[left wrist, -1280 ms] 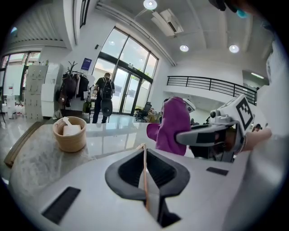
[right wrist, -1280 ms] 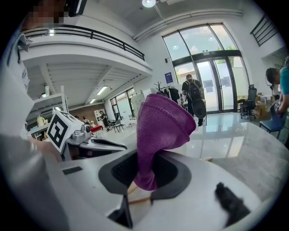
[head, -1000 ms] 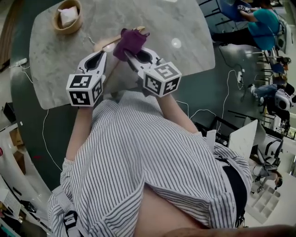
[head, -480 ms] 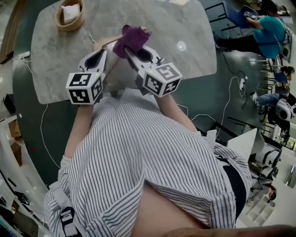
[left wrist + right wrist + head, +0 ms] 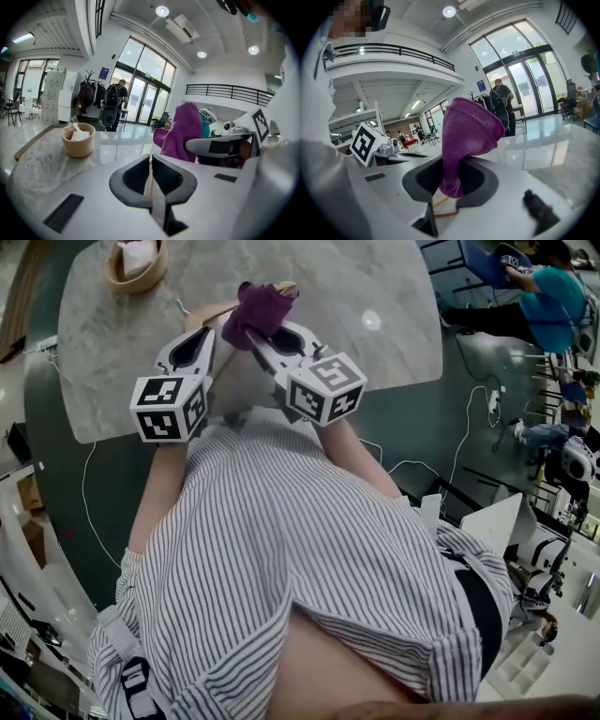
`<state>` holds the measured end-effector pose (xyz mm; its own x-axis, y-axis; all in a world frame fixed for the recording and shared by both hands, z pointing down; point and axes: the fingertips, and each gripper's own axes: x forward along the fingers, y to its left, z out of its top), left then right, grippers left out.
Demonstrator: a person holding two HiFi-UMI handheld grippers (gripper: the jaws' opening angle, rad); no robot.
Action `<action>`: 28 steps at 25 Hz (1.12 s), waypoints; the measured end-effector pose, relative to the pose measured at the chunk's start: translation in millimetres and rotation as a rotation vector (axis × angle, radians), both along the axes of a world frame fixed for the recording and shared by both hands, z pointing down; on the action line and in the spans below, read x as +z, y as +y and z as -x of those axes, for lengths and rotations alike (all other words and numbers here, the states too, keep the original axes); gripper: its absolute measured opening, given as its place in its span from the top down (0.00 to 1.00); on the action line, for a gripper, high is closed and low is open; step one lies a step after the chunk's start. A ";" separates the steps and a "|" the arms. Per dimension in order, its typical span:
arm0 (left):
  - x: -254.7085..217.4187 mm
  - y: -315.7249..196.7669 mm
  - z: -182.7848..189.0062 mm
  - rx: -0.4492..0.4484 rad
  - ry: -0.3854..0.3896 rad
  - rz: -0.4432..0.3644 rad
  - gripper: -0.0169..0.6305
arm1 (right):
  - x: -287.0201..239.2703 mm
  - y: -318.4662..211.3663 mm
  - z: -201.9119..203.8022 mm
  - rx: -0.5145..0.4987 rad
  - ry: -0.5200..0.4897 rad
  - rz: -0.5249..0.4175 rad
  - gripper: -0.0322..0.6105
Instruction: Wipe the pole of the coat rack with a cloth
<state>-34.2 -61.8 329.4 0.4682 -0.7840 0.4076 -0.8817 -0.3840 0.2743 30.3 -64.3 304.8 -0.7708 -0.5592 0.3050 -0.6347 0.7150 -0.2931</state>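
Fingers (image 5: 487, 187) of the right gripper (image 5: 255, 334) pinch a purple cloth (image 5: 258, 310) around the wooden pole (image 5: 216, 312). The left gripper (image 5: 151, 164), fingers pressed together, clamps the pole's left end. Best to slide the cloth steadily along the braced pole.

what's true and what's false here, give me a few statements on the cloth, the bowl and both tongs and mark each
The right tongs grip a purple cloth. True.
The left tongs stand wide open. False: they are closed.
A tan bowl sits on the marble table. True.
The cloth lies flat on the table. False: it is held up off the table in the right tongs.
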 end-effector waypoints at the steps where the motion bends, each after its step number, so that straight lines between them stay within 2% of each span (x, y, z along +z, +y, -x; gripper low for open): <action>1: 0.9 0.3 -0.4 -0.001 0.002 0.002 0.93 | 0.5 0.7 0.2 -0.004 0.005 -0.001 0.82; 9: 2.9 -1.5 6.8 -0.019 0.007 0.011 0.93 | 1.8 2.7 -1.8 0.000 0.019 -0.002 0.82; 28: 4.4 21.0 -2.7 0.008 0.008 0.024 0.93 | 4.9 16.3 -4.8 0.011 0.038 0.000 0.82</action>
